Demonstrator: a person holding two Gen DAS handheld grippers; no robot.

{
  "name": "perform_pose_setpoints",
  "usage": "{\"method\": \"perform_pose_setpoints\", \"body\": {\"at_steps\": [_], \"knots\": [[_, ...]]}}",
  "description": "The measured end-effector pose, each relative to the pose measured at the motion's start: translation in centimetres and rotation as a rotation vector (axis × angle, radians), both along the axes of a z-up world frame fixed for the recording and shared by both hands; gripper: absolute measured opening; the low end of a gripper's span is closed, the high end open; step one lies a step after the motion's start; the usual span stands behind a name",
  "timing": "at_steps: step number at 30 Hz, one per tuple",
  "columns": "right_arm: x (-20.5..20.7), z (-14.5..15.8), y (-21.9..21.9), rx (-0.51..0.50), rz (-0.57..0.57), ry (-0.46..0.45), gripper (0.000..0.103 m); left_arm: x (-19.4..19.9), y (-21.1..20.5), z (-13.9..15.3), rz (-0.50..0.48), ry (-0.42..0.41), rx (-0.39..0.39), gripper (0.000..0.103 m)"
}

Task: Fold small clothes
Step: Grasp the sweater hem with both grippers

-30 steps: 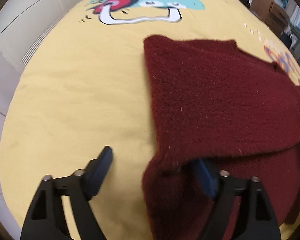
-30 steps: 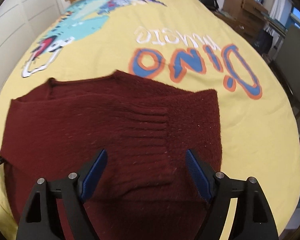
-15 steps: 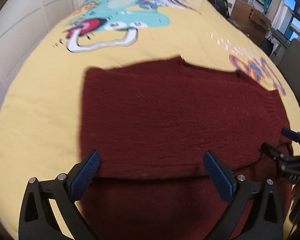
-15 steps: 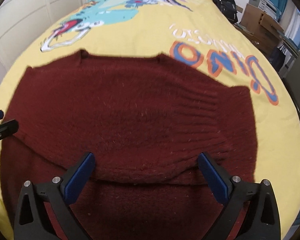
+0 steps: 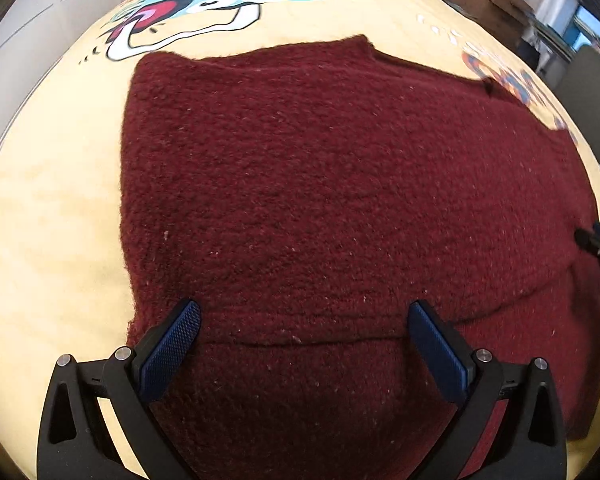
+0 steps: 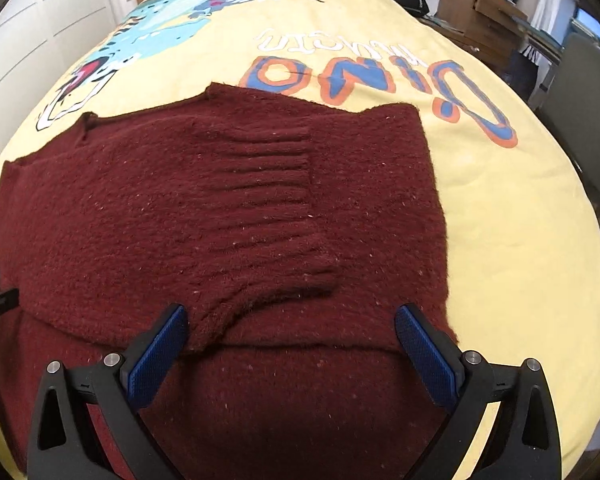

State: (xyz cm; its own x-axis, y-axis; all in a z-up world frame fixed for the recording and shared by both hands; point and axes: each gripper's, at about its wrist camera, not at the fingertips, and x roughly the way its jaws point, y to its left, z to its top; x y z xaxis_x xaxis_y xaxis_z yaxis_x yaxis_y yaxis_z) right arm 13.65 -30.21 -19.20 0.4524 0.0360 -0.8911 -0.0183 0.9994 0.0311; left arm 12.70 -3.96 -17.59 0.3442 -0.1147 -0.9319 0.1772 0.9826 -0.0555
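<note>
Honestly the maroon sweater (image 6: 228, 216) on the yellow bedspread (image 6: 500, 208) looks thick and floppy, both left gripper (image 5: 300, 344) and right gripper (image 6: 292, 340) gaping empty, so I'd probably pinch that folded edge.

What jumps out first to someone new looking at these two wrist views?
A dark red knit sweater fills both views, lying partly folded on a yellow bedspread with a cartoon dinosaur print at the far end. The left gripper and right gripper hang wide open over its near fold edge, gripping nothing.
</note>
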Motion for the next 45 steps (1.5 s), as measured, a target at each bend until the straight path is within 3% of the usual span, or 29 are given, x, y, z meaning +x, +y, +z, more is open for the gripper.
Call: {"method": "perform_pose_setpoints", "body": {"at_steps": [3, 7, 12, 18, 22, 30, 34, 35, 36, 38, 39, 41, 43, 45], "knots": [[-1.4, 1.2, 0.0, -0.012, 0.002, -0.001, 0.102, -0.5, 0.4, 1.0, 0.017, 0.011, -0.008, 0.102], [-4.1, 3.4, -1.1, 0.029, 0.005, -0.014, 0.102, -2.5, 1.8, 3.8, 0.062, -0.004, -0.077, 0.102], [-9.3, 4.7, -2.6, 0.075, 0.008, -0.007, 0.102, -6.5, 4.6, 5.8, 0.102, 0.001, -0.074, 0.102], [-15.0, 2.9, -3.8, 0.126, -0.050, 0.057, 0.102, -12.0, 6.7, 4.0, 0.151, 0.091, -0.063, 0.102], [-17.5, 1.1, -4.5, 0.122, -0.072, 0.125, 0.102, -14.8, 7.0, 1.7, 0.119, 0.163, -0.044, 0.102], [-19.7, -0.8, -4.9, 0.156, -0.076, 0.225, 0.102, -17.7, 6.9, -1.6, 0.100, 0.274, -0.083, 0.102], [-19.8, -1.7, -4.4, 0.146, -0.058, 0.276, 0.099, -18.0, 6.3, -2.4, 0.074, 0.286, -0.072, 0.101], [-19.9, -1.9, -4.0, 0.148, -0.051, 0.292, 0.090, -18.0, 5.9, -2.6, 0.066, 0.286, -0.072, 0.098], [-19.8, -2.1, -3.9, 0.149, -0.048, 0.303, 0.075, -17.7, 5.6, -2.6, 0.059, 0.286, -0.071, 0.095], [-20.0, -2.5, -3.7, 0.162, -0.045, 0.333, 0.053, -17.6, 5.5, -2.4, 0.049, 0.279, -0.072, 0.072], [-20.1, -2.7, -3.7, 0.186, -0.040, 0.344, 0.044, -17.7, 5.5, -2.3, 0.045, 0.272, -0.078, 0.066], [-20.2, -2.7, -3.5, 0.224, -0.029, 0.351, 0.028, -17.5, 5.6, -1.9, 0.040, 0.269, -0.109, 0.036], [-20.1, -2.4, -3.4, 0.247, -0.021, 0.345, 0.018, -17.4, 5.9, -1.5, 0.038, 0.271, -0.163, 0.010], [-19.8, -1.6, -3.8, 0.248, -0.008, 0.329, 0.015, -17.2, 6.0, -0.9, 0.031, 0.259, -0.176, 0.010]]}}
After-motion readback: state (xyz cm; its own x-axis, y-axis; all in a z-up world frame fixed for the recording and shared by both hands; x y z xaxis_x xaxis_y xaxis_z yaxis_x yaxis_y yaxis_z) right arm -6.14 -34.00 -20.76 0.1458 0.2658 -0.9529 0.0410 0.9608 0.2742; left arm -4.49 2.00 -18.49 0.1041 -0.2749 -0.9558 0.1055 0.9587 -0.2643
